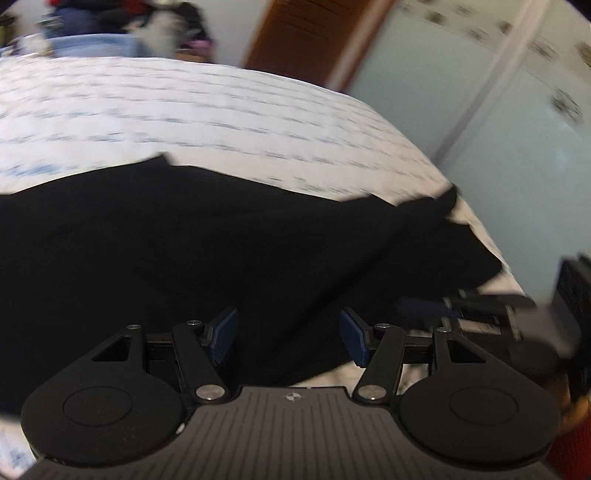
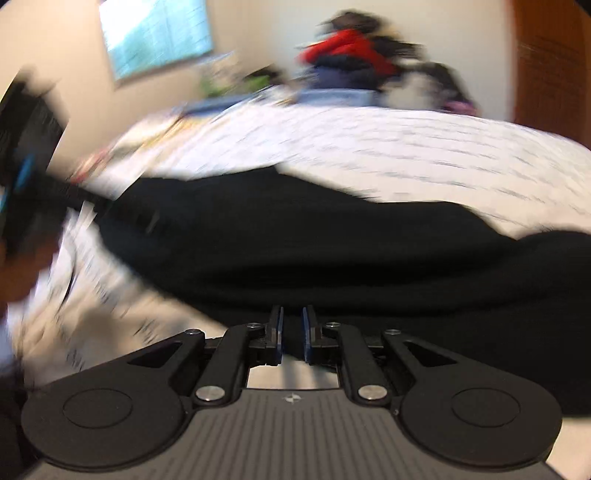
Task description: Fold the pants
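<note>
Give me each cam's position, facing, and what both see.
Left wrist: sits on the left gripper, jaws open, looking down over black pants on a patterned bed, toward a door; the right gripper shows at its right edge.
Right wrist: sits on the right gripper, jaws nearly shut, nothing visibly between them, looking over the same pants toward a clothes pile and window; the left gripper shows blurred at its left edge.
Shared: pants, bed, clothes pile, each other's gripper.

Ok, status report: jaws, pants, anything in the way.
Left gripper jaws open, nothing between them. Right gripper jaws nearly shut, no cloth visibly pinched. Black pants spread on the bed. Nothing blocking; views blurred.
</note>
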`<state>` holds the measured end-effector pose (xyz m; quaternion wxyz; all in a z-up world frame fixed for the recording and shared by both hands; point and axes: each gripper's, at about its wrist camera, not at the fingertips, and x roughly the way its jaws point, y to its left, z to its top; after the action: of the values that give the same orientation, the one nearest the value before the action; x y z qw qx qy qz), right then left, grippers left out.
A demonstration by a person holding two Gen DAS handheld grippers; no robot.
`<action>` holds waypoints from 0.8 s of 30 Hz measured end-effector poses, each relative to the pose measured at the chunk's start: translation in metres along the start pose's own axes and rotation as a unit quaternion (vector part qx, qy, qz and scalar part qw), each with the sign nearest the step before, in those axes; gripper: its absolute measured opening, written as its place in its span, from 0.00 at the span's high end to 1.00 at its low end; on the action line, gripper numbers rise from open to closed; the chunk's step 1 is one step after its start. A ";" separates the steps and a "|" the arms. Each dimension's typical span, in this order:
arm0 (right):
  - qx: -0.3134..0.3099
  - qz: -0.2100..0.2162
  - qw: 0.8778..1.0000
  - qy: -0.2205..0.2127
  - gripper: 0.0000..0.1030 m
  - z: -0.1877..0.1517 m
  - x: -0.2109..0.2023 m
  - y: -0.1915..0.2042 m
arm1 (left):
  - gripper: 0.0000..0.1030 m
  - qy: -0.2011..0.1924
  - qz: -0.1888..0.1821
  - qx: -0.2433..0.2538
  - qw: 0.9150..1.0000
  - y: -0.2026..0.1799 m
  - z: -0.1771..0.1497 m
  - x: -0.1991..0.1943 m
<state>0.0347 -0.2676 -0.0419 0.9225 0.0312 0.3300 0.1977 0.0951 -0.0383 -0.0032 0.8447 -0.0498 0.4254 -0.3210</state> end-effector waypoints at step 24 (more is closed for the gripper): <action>0.371 0.037 0.924 -0.081 0.79 -0.008 0.023 -0.118 | 0.42 0.014 0.026 0.249 0.968 -0.077 0.000 0.093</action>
<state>0.0859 -0.3678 -0.0841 0.8605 0.3996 0.3024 0.0914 0.0971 -0.1540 -0.0394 0.8326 0.1776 0.3447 -0.3954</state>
